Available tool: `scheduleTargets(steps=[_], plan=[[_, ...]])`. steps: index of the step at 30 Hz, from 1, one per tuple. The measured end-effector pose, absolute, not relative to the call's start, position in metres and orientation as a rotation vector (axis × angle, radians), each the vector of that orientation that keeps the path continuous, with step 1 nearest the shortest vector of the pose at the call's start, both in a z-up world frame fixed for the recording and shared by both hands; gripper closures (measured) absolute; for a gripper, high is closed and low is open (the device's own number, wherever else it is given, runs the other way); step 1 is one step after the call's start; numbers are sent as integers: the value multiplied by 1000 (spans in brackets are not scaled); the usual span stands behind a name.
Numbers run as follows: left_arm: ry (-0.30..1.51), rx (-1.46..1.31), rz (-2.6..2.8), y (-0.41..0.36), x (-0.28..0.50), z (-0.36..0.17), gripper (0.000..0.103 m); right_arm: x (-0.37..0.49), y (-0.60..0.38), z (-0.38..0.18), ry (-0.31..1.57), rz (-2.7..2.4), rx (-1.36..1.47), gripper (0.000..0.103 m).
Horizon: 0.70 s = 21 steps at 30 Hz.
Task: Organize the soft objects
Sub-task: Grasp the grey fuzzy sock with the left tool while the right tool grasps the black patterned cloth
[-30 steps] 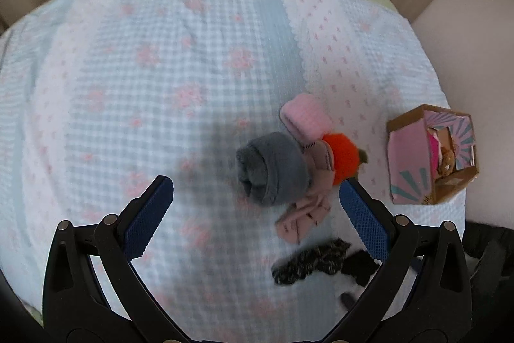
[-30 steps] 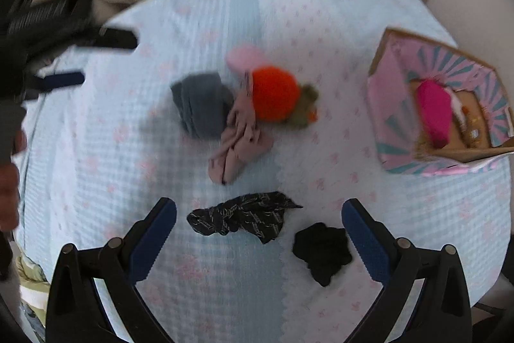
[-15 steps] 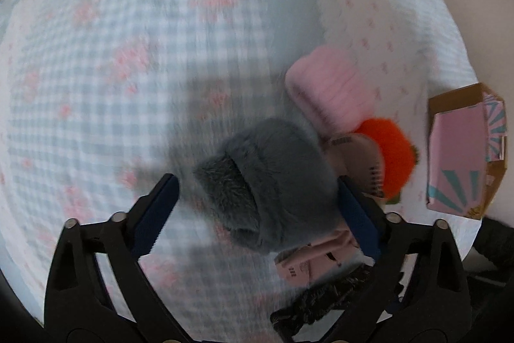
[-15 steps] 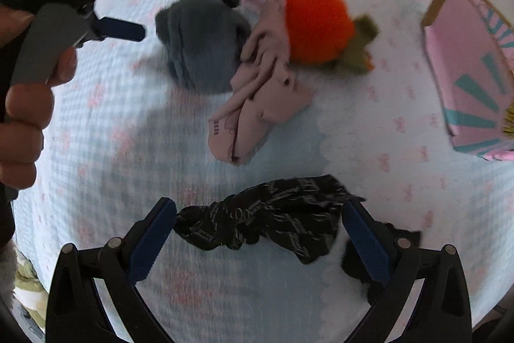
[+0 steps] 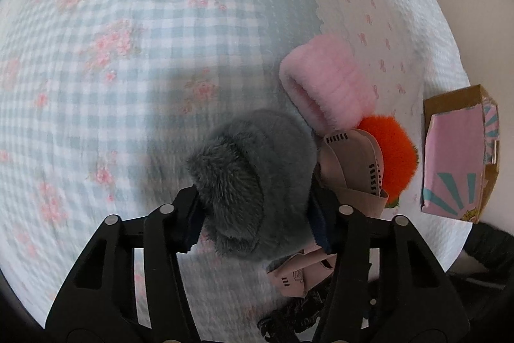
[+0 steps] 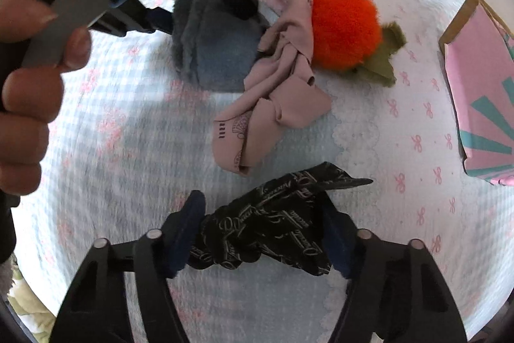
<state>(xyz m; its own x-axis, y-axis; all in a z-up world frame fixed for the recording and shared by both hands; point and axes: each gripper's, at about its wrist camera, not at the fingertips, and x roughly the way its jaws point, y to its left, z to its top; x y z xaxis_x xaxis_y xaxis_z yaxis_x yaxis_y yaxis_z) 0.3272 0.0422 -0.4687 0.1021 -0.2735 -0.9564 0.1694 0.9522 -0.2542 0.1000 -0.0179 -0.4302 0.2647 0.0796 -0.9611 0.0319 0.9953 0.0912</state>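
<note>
Both pairs of tongs are busy at once on the bed [image 5: 135, 31]. The left tongs [image 5: 257, 216] are clenched around the grey fluffy roll [image 5: 253, 179], which sits just beside the orange plush carrot [image 6: 345, 24], with the mauve cloth [image 6: 276, 105] between them. That roll looks light and thick-piled; it should squash and spring, so a hold across its middle seems wise, lest it slide out of the grip. The right tongs [image 6: 260, 235] have closed on the black patterned cloth [image 6: 273, 221], which lies on the near side of the carrot, past the mauve cloth. It is thin, limp stuff and will likely dangle from wherever it is pinched. A pink fluffy roll [image 5: 327, 82] lies touching the carrot's far side, and the pink cardboard box [image 6: 482, 98] stands well apart to its right.
</note>
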Motion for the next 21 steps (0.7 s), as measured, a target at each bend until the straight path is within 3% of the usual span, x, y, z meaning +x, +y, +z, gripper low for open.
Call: scheduleTargets(steps=[8, 21], plan=[[1399, -110, -307, 58, 318, -457, 62, 88, -20, -421, 1274, 51, 111, 58], [1325, -147, -246, 99, 295, -390, 62, 69, -41, -346, 1180, 32, 134, 59]])
